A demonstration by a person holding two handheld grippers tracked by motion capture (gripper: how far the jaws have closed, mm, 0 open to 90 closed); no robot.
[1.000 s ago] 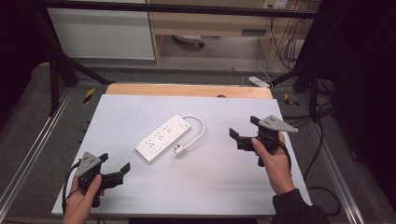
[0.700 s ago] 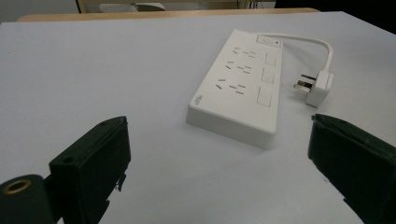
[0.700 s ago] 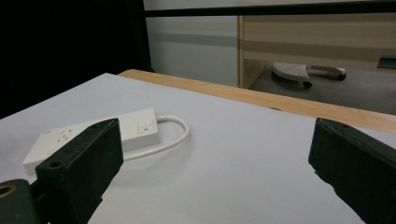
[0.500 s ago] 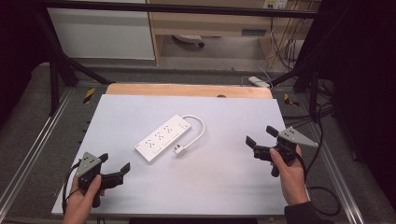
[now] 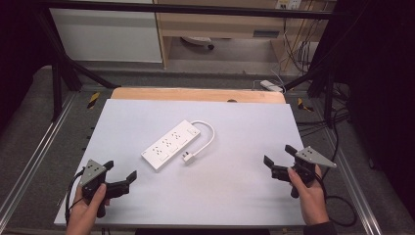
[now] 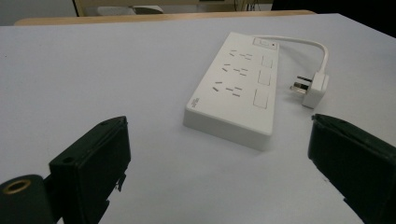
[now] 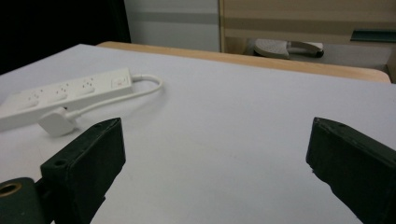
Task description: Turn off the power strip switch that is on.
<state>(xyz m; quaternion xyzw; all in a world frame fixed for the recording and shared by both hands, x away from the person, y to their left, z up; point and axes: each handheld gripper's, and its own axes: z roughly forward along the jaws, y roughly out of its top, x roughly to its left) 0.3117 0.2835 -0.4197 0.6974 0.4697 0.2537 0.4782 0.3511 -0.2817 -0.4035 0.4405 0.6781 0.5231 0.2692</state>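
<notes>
High view: power strip (image 5: 171, 144) between empty grippers.

Two hand-held black grippers, each with a grey three-cornered plate on top.

The left gripper (image 5: 120, 173) and right gripper (image 5: 278, 155) have blocky matte-black jaws; in the left gripper view a small round hole marks the jaw's upper face, and a brass-coloured ring sits low at the left. A black cable (image 5: 342, 210) loops from the right one. A dark sleeve (image 5: 320, 229) edge shows at that wrist.
</notes>
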